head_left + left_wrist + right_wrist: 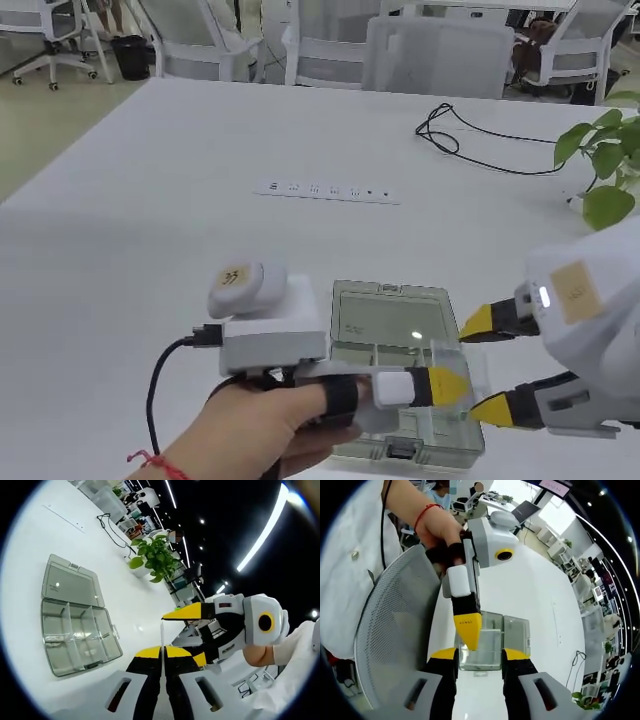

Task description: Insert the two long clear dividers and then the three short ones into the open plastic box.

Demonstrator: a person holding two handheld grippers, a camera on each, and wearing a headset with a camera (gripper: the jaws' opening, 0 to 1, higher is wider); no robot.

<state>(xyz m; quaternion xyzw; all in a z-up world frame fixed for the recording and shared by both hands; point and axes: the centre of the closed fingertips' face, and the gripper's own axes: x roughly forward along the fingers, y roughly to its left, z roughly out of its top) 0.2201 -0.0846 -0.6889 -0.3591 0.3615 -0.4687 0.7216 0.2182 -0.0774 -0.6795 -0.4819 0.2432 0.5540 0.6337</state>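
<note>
Left claw (162, 653) pinches the clear divider (161, 632); right claw (480, 654), spread, can steady it toward the box (70, 587) beneath.

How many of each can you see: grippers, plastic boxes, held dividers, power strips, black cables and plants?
Grippers: 2, the left gripper and the right gripper
Open plastic box: 1
Clear divider held in the left gripper's jaws: 1
Power strip: 1
Black cable: 1
Green plant: 1
Total: 7
</note>
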